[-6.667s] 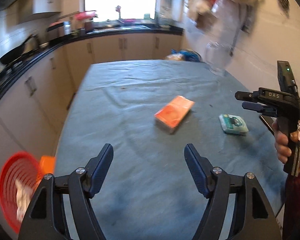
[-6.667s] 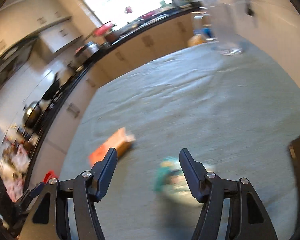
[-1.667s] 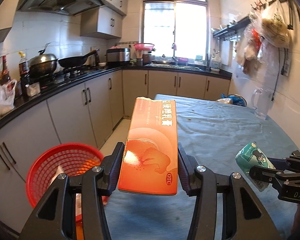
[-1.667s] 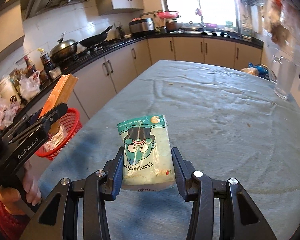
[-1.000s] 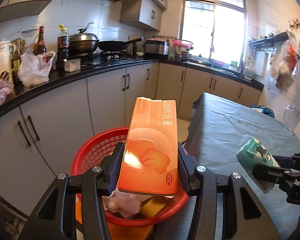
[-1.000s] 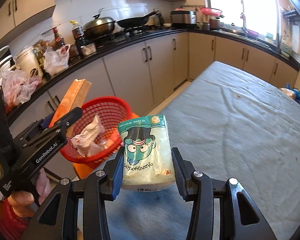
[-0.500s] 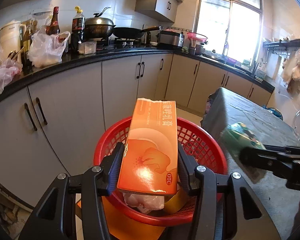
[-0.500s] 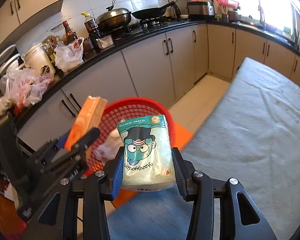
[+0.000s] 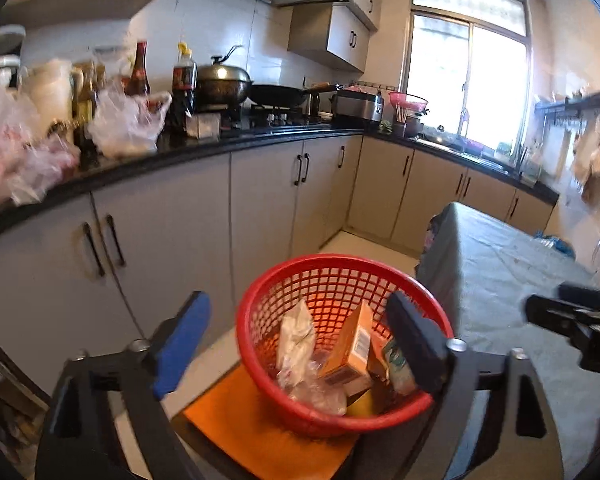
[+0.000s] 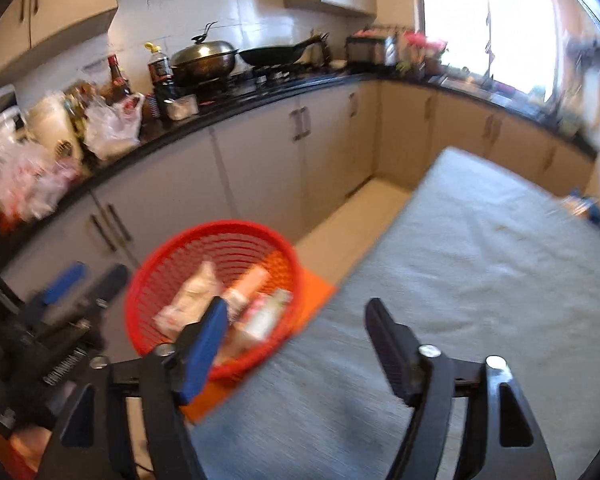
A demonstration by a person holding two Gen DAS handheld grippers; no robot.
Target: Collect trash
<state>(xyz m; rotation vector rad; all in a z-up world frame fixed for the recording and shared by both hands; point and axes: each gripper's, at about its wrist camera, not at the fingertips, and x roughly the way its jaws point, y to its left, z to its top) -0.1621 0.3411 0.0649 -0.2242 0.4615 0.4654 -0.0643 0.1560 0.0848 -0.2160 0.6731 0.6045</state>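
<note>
The left gripper (image 9: 296, 336) hangs over the red basket (image 9: 268, 292), its 2 fingers (image 9: 180, 336) spread wide with nothing between them; they have just been opening. The orange box (image 9: 354, 344) lies tilted inside the basket, leaning among crumpled plastic (image 9: 300, 344), with the green-printed packet (image 9: 396, 364) touching it on the right. The basket sits on an orange stool (image 9: 256, 436) just beside the cloth-covered worktop (image 9: 500, 264).

The right gripper (image 10: 292, 340) also has its fingers (image 10: 392, 344) wide and bare, and they too have just been opening. It sits above the worktop's (image 10: 460, 272) near edge, with the basket (image 10: 168, 252) low on its left. That view is blurred, so the pale items in the basket are probably the same box and packet. The left gripper (image 10: 80, 280) shows at the far left there.
</note>
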